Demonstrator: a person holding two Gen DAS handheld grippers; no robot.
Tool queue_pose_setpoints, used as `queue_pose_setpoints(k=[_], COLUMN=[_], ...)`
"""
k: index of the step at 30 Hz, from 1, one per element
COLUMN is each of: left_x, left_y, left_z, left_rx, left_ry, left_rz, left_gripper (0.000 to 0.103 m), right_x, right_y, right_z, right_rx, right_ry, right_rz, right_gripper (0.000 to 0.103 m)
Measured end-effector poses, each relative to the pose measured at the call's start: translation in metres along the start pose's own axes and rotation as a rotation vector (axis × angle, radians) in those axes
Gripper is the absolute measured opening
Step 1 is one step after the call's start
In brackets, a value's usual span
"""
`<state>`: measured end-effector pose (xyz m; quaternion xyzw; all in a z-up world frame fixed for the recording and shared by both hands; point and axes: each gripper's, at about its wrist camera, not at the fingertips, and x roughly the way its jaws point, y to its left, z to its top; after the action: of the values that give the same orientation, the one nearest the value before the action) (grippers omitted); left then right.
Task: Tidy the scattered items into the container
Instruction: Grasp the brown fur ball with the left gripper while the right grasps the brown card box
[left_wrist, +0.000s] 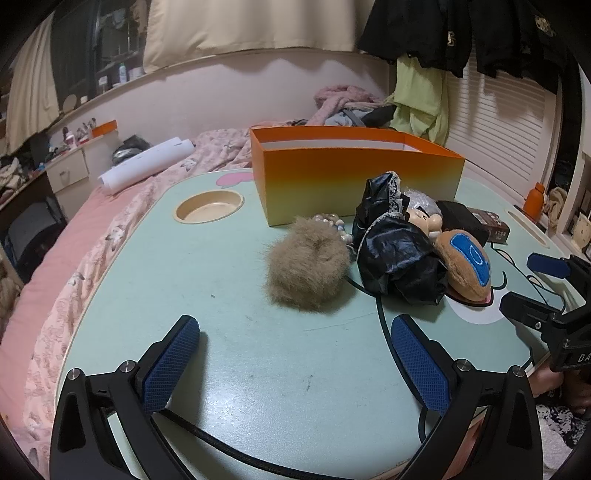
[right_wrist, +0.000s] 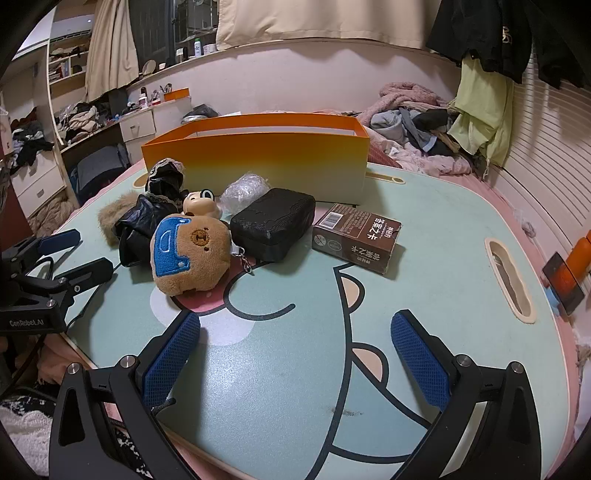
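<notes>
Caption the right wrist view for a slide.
Open right gripper faces a plush bear, black case and brown carton before the orange box.

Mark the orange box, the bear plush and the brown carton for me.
orange box (right_wrist: 266, 162), right wrist view, front wall.
bear plush (right_wrist: 201, 242), right wrist view, brown face.
brown carton (right_wrist: 356, 236), right wrist view, printed top face.

My left gripper (left_wrist: 295, 363) is a matte black frame with two fingers faced in blue cross-hatched rubber pads (left_wrist: 170, 371) — silver round screws sit at each finger's base. A black braided cable (left_wrist: 236, 448) runs out beneath the left pad. My right gripper (right_wrist: 295, 360) is built the same, with the same blue pads (right_wrist: 421, 360) and silver screws. Seen from the right wrist, the left gripper's black body carries small white lettering — too fine to read with certainty.
</notes>
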<state>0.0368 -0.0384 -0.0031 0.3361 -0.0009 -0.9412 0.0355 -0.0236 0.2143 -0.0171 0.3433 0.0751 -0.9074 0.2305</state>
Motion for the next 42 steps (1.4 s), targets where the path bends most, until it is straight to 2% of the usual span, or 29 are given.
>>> queue_pose_setpoints(k=[4,6,8,10,12,13,14,15,20,23,25,27,31,36,38,40,42], left_x=[-0.005,-0.006,0.001,0.011,0.021,0.024,0.025,0.025,0.01,-0.001,-0.006,-0.004,-0.003,-0.003,-0.002,-0.002,-0.002], left_y=[0.002,0.003,0.002,0.001,0.002,0.002,0.001,-0.001,-0.002,-0.004,-0.012,-0.014,-0.006,-0.004,-0.005,-0.006,-0.005], left_z=[0.013,0.021,0.032,0.039,0.043,0.043,0.042,0.04,0.023,0.006,0.001,0.003,0.003,0.003,0.003,0.003,0.003], left_rx=[0.014,0.032,0.062,0.08,0.061,0.048,0.044,0.049,0.037,0.01,0.048,0.062,0.028,0.028,0.026,0.029,0.024], left_ry=[-0.023,-0.036,-0.016,0.015,0.069,0.085,0.087,0.083,0.017,-0.029,-0.058,-0.053,-0.052,-0.054,-0.054,-0.054,-0.053], left_rz=[0.01,0.027,0.046,0.049,0.004,-0.021,-0.039,-0.04,-0.013,0.0,0.03,0.034,-0.005,-0.004,-0.008,-0.003,-0.008], left_gripper=[0.102,0.095,0.09,0.08,0.058,0.051,0.037,0.035,0.033,0.033,0.033,0.033,0.033,0.034,0.034,0.034,0.033], right_x=[0.0,0.0,-0.001,0.0,0.0,0.0,-0.001,-0.001,-0.005,-0.014,-0.018,-0.016,0.006,0.037,0.05,0.052,0.05], right_y=[0.001,0.001,0.001,0.001,0.001,0.001,0.001,0.001,-0.004,-0.022,-0.038,-0.047,-0.049,-0.049,-0.046,-0.04,-0.035], right_z=[0.0,0.0,0.0,0.0,0.0,0.0,0.0,0.0,0.001,0.006,0.017,0.03,0.06,0.076,0.077,0.075,0.073], right_rx=[0.001,0.001,0.001,0.001,0.001,0.001,0.002,0.003,0.04,0.145,0.242,0.308,0.325,0.332,0.308,0.257,0.229], right_ry=[-0.001,-0.001,-0.001,-0.001,-0.001,-0.001,-0.001,-0.002,-0.014,-0.04,-0.059,-0.056,0.012,0.107,0.166,0.169,0.173], right_rz=[0.0,0.0,0.0,0.0,0.0,-0.001,0.001,0.002,0.007,0.022,0.02,0.02,-0.084,-0.094,-0.096,-0.139,-0.147], right_gripper=[0.103,0.103,0.103,0.103,0.103,0.103,0.103,0.103,0.103,0.103,0.103,0.102,0.088,0.07,0.069,0.059,0.058])
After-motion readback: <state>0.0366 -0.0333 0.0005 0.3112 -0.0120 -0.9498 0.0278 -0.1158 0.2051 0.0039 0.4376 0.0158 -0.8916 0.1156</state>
